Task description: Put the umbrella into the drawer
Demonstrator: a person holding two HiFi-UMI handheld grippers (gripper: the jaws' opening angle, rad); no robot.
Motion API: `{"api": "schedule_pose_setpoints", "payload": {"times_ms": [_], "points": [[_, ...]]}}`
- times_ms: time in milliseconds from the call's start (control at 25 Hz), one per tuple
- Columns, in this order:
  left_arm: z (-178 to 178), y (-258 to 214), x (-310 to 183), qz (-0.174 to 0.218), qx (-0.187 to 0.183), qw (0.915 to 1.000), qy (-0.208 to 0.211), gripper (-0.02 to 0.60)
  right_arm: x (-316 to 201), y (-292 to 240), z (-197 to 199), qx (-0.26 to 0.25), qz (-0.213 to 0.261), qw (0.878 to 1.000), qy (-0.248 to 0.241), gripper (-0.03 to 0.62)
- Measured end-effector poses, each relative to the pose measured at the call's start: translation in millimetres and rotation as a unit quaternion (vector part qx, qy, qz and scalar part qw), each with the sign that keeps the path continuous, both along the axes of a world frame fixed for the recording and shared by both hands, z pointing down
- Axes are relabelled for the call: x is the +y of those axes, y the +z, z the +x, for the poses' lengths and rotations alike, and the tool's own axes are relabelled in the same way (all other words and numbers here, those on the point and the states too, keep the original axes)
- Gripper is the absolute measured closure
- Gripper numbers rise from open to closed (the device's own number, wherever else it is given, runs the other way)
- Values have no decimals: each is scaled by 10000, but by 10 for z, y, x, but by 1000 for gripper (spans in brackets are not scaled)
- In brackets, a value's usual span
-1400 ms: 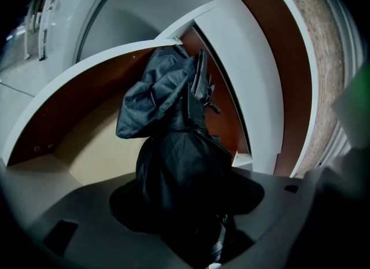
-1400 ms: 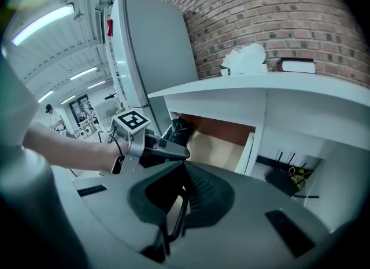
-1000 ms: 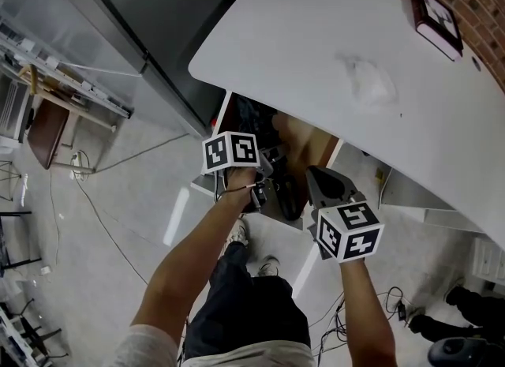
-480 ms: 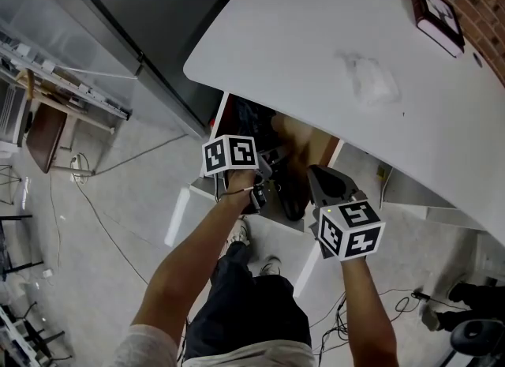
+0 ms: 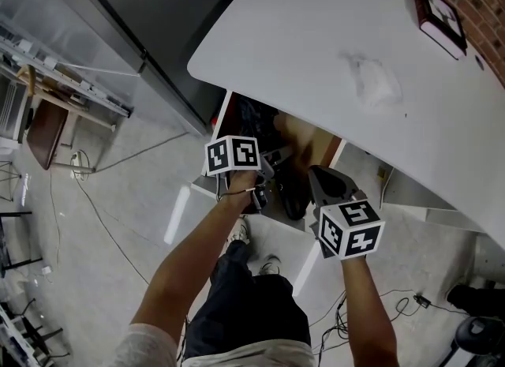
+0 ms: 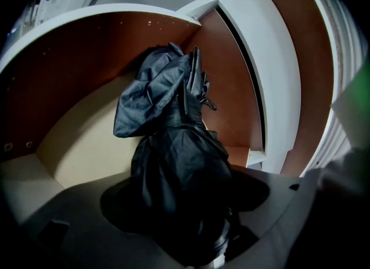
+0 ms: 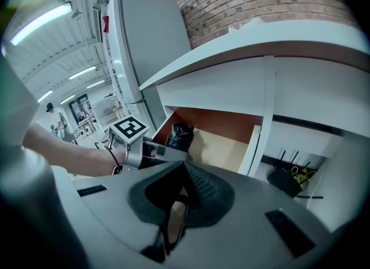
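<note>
Black umbrella (image 6: 173, 169) in a tan-floored drawer (image 6: 81, 140) (reddish-brown walls), white tabletop (image 5: 300, 34).

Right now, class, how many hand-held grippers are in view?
2. The left hand-held gripper is at the open drawer, its jaws just opening around the black umbrella; the right hand-held gripper is beside it.

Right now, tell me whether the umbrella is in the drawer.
In: the umbrella lies inside the open drawer, reaching its brown back corner.
</note>
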State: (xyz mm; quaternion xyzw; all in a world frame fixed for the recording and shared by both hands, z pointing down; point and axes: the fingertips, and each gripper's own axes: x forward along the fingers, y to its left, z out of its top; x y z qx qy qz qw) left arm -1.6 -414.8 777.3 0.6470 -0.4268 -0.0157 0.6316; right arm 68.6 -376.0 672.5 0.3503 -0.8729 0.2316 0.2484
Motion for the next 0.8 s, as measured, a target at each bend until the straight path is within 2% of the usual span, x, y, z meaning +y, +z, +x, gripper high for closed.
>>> {"api": "schedule_pose_setpoints", "payload": {"times_ms": [280,800], "points": [[-61,-35,68,-86,-261,9996,61,201,45,-122,56,9,11,10000,-3,591],[-302,-273,272,-203,-437,9987,-168,202,240,-347,93,34,-22,10000,-51,591]]}}
